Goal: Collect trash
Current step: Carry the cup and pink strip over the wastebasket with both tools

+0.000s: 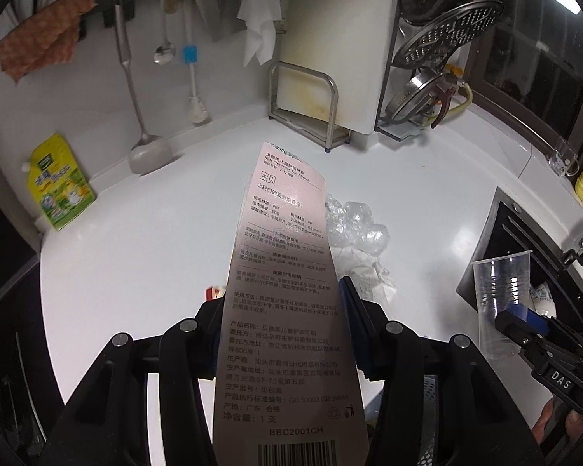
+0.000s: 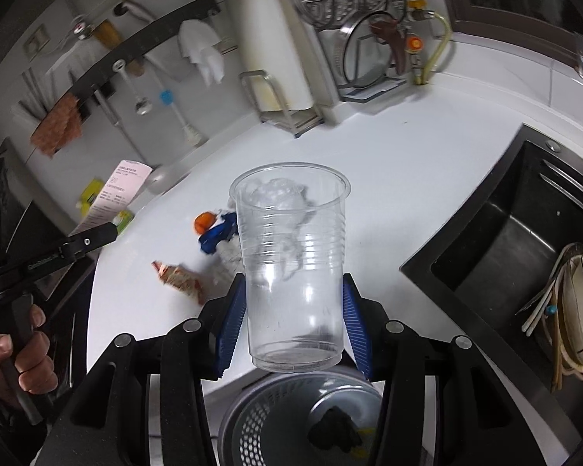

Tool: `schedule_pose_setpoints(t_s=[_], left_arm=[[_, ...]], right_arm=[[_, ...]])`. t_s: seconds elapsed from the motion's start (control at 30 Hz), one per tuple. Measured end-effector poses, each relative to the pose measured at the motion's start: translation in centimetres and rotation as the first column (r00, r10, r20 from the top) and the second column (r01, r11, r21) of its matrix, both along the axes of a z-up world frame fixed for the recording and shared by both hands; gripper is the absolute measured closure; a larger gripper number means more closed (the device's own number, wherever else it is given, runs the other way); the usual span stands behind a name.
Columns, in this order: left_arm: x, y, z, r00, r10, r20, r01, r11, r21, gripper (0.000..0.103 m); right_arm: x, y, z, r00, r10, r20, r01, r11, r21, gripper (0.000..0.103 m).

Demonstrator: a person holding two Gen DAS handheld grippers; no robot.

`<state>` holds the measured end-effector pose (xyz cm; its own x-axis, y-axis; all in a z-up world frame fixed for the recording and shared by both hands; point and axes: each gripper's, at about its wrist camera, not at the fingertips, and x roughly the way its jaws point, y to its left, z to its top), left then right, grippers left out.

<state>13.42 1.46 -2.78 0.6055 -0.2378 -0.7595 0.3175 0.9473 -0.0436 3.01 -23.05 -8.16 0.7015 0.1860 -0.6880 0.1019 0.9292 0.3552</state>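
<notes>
The left gripper (image 1: 281,334) has its blue-padded fingers (image 1: 351,310) pressed flat on a long pink printed card from a toothbrush package (image 1: 281,291), which stands up out of them and leans forward over the white bench (image 1: 136,272). The right gripper (image 2: 291,322) has its ribbed blue fingers (image 2: 355,326) closed on the lower walls of a clear ribbed plastic cup (image 2: 291,264), held upright and lifted clear of the bench; whether the cup holds anything is hard to tell, since what shows through it may lie behind. Directly below the right gripper sits a grey perforated metal waste bin (image 2: 260,427) with something dark inside, so both pieces look ready to be dropped there. Further out, trash remains on the bench: a crumpled clear plastic film (image 1: 355,221) next to crumpled white paper (image 1: 369,275), a red-and-white snack wrapper (image 2: 180,277), a blue wrapper (image 2: 217,233) and, touching it, a small orange piece (image 2: 204,222). By this showing the task is partway along: two items are in hand but not yet binned, and several more wait near the middle of the bench, beside the black sink (image 2: 505,248).
</notes>
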Motion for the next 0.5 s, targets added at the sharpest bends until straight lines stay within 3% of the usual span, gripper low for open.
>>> schedule_pose_setpoints(t_s=[0.3, 0.5], left_arm=[[-6.6, 1.6, 0.9, 0.992, 0.127, 0.024, -0.126, 0.992, -0.014, 0.055], [-11.0, 1.5, 1.0, 0.986, 0.161, 0.038, -0.160, 0.987, -0.019, 0.055]], right_arm=[[-2.8, 0.5, 0.9, 0.991, 0.131, -0.017, -0.132, 0.991, -0.037, 0.056], [-5.7, 0.6, 1.2, 0.977, 0.213, -0.022, -0.214, 0.976, -0.048, 0.056]])
